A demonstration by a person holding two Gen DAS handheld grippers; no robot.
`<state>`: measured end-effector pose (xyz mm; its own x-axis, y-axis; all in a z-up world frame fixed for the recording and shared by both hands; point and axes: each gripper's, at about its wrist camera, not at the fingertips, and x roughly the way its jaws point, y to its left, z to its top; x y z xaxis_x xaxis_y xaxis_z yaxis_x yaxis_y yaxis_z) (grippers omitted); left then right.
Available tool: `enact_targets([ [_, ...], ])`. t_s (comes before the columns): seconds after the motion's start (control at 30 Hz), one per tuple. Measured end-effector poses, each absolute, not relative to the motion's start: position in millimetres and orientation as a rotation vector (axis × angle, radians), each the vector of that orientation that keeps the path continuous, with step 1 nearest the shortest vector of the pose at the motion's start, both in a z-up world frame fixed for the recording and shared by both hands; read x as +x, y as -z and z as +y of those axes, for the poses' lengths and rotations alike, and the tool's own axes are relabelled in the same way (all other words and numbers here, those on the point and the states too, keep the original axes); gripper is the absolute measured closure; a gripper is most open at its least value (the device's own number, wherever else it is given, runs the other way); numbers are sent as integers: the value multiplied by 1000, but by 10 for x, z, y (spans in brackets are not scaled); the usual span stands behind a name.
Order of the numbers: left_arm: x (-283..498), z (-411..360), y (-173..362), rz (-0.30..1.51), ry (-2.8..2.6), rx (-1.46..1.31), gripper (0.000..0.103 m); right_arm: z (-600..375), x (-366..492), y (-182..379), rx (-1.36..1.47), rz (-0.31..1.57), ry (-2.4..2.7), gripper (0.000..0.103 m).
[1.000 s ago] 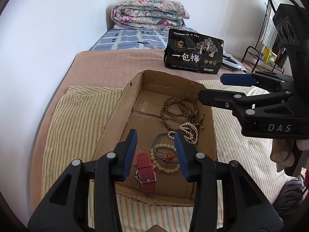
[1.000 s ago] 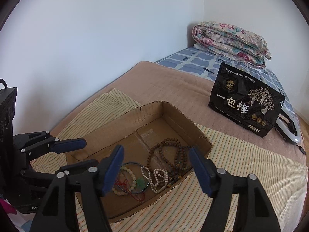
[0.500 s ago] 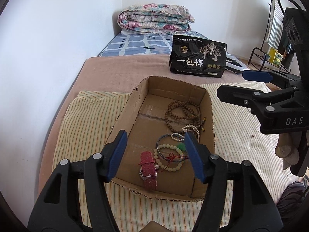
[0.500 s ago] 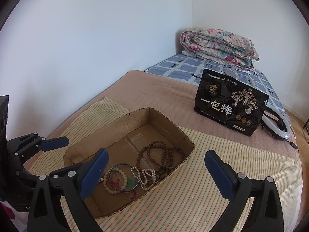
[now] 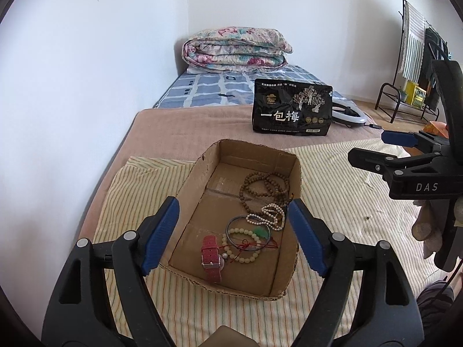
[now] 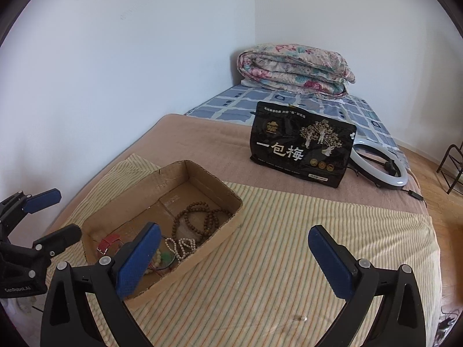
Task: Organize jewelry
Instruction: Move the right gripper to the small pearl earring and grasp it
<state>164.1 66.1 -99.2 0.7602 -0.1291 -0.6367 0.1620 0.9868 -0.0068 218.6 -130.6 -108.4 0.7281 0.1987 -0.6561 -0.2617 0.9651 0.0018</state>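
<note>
Looking along the left gripper (image 5: pixel 233 232): a black snack bag (image 5: pixel 291 110) with white characters stands upright on the brown blanket (image 5: pixel 185 133) beyond the cardboard box (image 5: pixel 298 179), a folded floral quilt (image 5: pixel 235 47) lies further back by the wall, and a black metal rack (image 5: pixel 405 98) stands at far right. Nothing lies between the blue pads and the box. Left jaws are opening, tilted down over the near end of the box, nothing between them. Right gripper (image 5: pixel 373 150) enters from the right edge, level with the box's far end and clear of it. Box sits on a striped cloth (image 5: pixel 139 190); inside, a red watch (image 5: pixel 212 257) nearest, pale bead bracelets (image 5: pixel 246 244) with a thin bangle beside it, white beads (image 5: pixel 267 214), then brown bead strands (image 5: pixel 264 186) toward the far wall. Right wrist view: right gripper (image 6: pixel 231 256) spread wide, empty, over bare striped cloth (image 6: pixel 289 231) just right of the box (image 6: pixel 228 199); its left pad hides part of the bracelets. Same jewelry visible inside: brown strands (image 6: pixel 199 217), white beads (image 6: pixel 181 245), red watch (image 6: pixel 108 241). Left gripper (image 6: pixel 46 217) shows at left edge, jaws apart. Snack bag (image 6: pixel 301 147) upright behind, a white ring light (image 6: pixel 379 167) lying just beside it.
</note>
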Motion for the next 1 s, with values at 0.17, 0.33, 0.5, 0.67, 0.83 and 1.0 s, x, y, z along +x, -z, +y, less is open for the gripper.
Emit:
enact_targets([
  [0.17,1488,564,858,671,159,69,17,-1567,2028,1083,-109,698,-196,0],
  [0.33,1367,482,755,658,176,87,16,-1811,1851,1161,-136,706,-141,0],
  [0.5,1298,419,718,652,180,92,16,-2035,1692,1303,-144,737,-111,0],
  [0.67,1288,411,809,682,169,93,16,-2272,1581,1466,-117,759,-112,0],
  [0.83,1273,487,979,730,156,72,16,-2415,1551,1677,-132,826,-126,9],
  [1.0,1212,609,1172,772,138,61,16,-2504,1569,1926,-129,923,-178,29],
])
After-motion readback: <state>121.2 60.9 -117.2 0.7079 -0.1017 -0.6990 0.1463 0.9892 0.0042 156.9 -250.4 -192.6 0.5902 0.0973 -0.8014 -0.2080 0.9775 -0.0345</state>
